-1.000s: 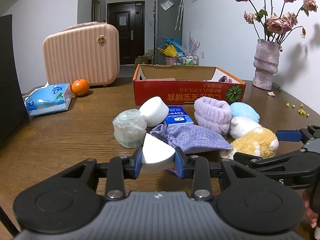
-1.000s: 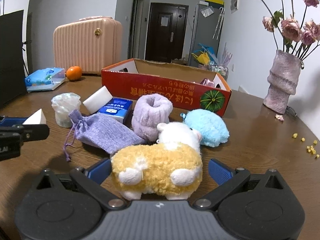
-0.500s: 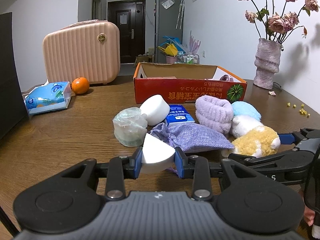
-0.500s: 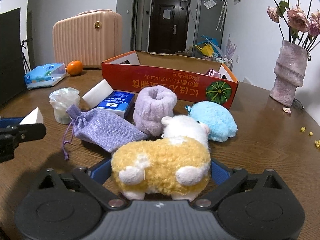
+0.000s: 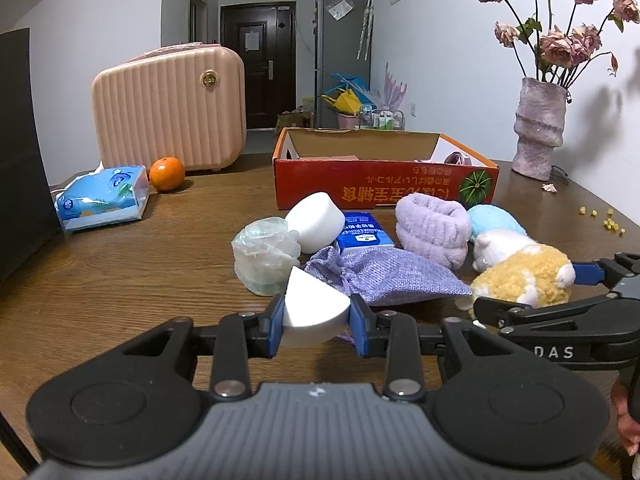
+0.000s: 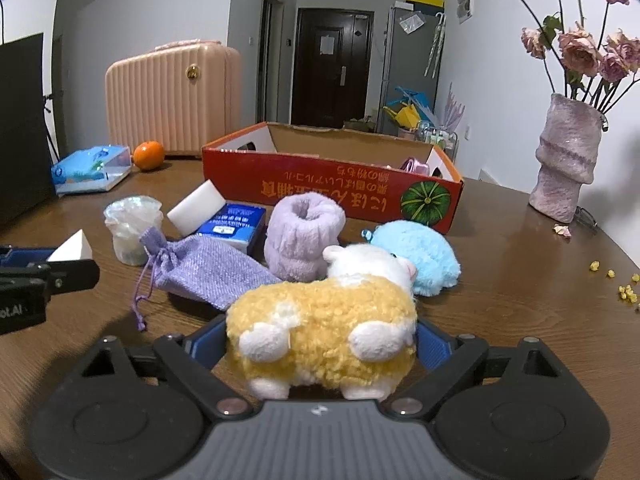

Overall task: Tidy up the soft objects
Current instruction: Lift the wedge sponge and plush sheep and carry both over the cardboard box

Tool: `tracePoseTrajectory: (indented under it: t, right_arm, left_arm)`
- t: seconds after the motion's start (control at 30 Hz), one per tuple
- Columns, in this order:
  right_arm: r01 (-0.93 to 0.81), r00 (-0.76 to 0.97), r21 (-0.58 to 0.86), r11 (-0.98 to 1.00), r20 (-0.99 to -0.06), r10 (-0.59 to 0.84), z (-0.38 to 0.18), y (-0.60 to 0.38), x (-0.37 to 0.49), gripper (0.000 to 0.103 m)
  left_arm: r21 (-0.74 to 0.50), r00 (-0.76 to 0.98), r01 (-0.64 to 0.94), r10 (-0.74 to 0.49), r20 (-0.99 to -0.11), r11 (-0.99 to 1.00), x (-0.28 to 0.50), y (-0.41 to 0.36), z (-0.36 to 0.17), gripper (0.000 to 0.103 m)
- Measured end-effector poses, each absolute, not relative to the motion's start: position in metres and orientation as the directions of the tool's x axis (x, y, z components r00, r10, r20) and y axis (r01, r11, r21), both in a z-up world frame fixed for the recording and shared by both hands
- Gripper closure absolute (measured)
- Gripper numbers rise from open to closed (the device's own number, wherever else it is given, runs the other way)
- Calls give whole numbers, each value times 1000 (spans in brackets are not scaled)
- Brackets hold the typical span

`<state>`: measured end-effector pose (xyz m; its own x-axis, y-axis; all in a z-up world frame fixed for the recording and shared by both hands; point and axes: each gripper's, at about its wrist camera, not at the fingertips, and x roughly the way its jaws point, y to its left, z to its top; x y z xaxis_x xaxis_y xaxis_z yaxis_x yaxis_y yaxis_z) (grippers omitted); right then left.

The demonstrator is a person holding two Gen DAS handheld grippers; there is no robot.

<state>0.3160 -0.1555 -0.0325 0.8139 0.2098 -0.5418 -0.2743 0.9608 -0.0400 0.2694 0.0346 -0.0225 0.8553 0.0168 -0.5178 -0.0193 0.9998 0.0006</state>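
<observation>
Low in the right wrist frame, the yellow plush sheep sits between our right gripper, whose jaws have just been closing; it could squirt free. Our left gripper clamps the white foam wedge.

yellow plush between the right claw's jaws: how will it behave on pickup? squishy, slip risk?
The yellow plush looks fluffy and stuffed, so it will probably compress and feel light. The right claw has just been closing, its jaws flanking the body; the pile fabric should grip, not slip. Its white head sticks out beyond the jaws and may droop.
</observation>
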Motion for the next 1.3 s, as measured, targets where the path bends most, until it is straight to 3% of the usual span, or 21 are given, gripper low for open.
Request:
tracePoseTrajectory:
  t: [0.67,1.3]
  right_arm:
    - [-262,887,-41,964,-403,224,5,-169,304,9]
    - [-242,934,-33,970,-280,223,30,-170,347,9]
  left_arm:
    - [27,890,-47,54,-453,999,271,29,7,69]
    - [5,917,-62,59,-394,998,319,12,38,69]
